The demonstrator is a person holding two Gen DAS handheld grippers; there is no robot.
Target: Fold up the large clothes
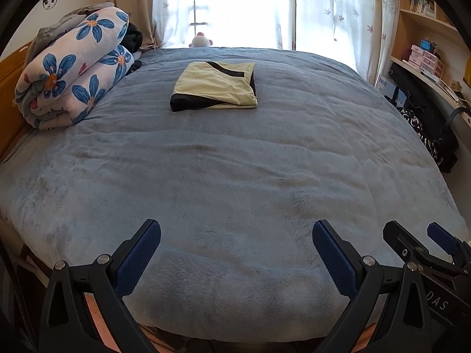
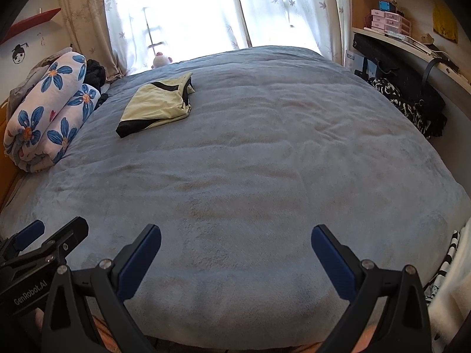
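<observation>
blue-padded left claw (image 1: 237,234) "genrobot.ai" | right claw (image 2: 236,238) "das" | both wide apart, empty | folded garment (image 1: 214,86)

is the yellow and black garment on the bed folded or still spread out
Folded. The yellow and black garment lies as a compact rectangle with stacked layers at its edges on the blue blanket, neither gripper touching it.
</observation>
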